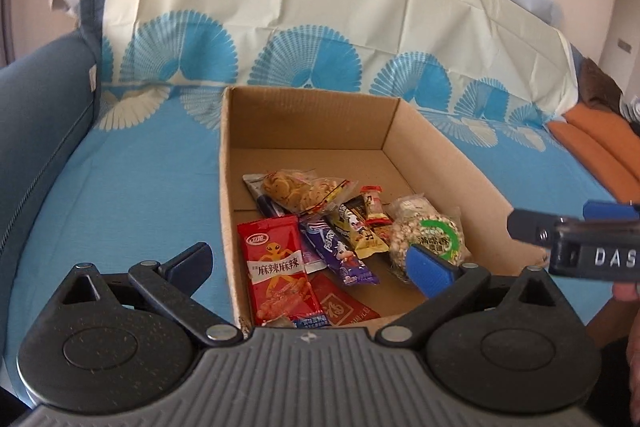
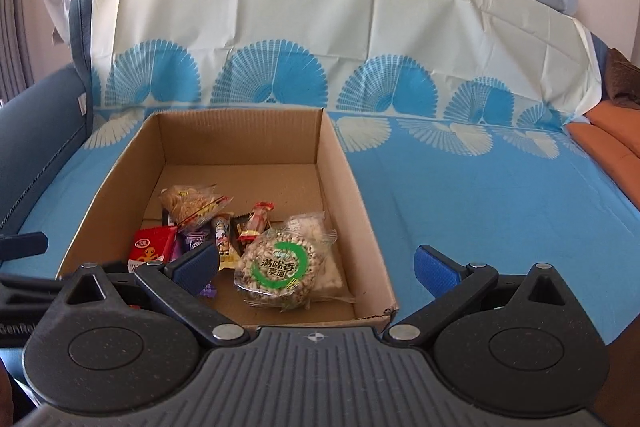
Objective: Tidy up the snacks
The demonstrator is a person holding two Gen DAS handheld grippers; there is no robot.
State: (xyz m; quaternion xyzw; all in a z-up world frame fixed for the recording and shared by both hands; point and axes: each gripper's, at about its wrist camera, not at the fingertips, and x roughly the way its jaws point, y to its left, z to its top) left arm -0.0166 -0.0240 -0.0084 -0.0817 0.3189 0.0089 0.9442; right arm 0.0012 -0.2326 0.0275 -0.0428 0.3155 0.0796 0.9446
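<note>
With every snack packet point(image 2: 276, 263) gathered in the cardboard box's point(image 2: 344, 163) near half on the sofa, left gripper point(image 1: 316, 267) and right gripper point(image 2: 316, 265) hover spread wide — holding nothing.

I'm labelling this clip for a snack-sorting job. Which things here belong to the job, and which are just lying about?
Job:
cardboard box
red spicy packet
round green-label rice cake
cookie bag
purple bar

Lying about:
blue fan-print cover
orange cushion
</note>
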